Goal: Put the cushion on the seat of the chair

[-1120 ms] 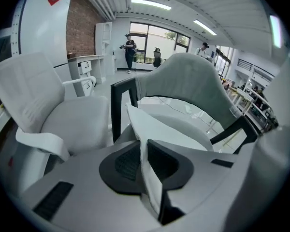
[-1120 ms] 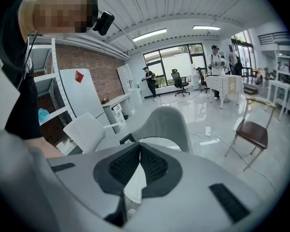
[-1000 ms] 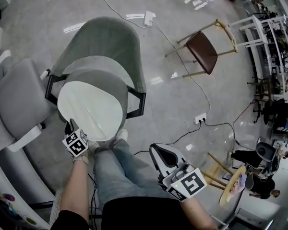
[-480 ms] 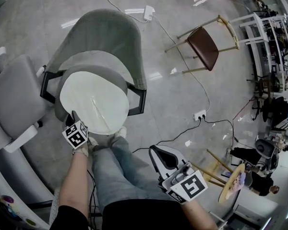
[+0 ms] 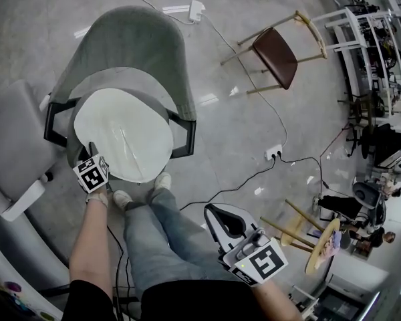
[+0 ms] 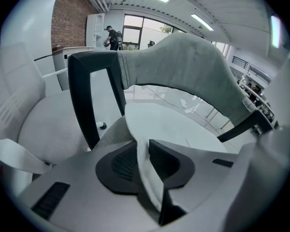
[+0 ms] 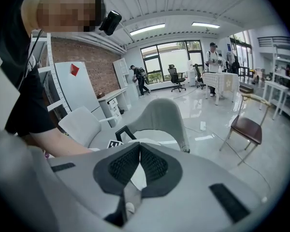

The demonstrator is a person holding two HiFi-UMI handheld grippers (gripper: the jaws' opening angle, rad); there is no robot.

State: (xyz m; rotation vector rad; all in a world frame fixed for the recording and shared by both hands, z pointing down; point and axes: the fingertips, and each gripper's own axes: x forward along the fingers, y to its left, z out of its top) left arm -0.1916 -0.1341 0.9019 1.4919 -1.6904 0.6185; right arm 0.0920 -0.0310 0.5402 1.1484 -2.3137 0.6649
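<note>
- Two grippers are seen in the head view. The left gripper [image 5: 90, 151] is set on the cushion [image 5: 123, 134] at its 7 o'clock rim. The right gripper [image 5: 220, 218] is held at approx. 5 o'clock of the chair [image 5: 137, 45], well apart from it, beside the person's legs [image 5: 164, 236].
- Cushion pos.: it is laid flat on the seat [image 5: 166, 107], w/ a band of grey seat shown round its 12–3 o'clock side. The task is judged nearly done.
- Left jaws are opening, w/ the cushion's rim pinched up btw. the pads, which touch it on both sides.
- Right jaws: the tips are brought together and nothing is gripped.
- Handling (judged): the cushion is taken as light, thin and soft. The rim is bent upward where it is pinched, so flopping is expected if it is lifted by one edge. The cover looks smooth, so sliding on the seat fabric is likely.
- A hold is best taken at the rim, deep enough that the fold can't be slipped out. For a re-centre, the 7 o'clock rim is handy. A 2nd hold at approx. 4 o'clock would be needed to keep it flat.
- Nearby: a pale office chair [image 5: 17, 142] is seen at 9 o'clock, just beside, and a brown chair [image 5: 274, 55] at 2 o'clock, well apart.
</note>
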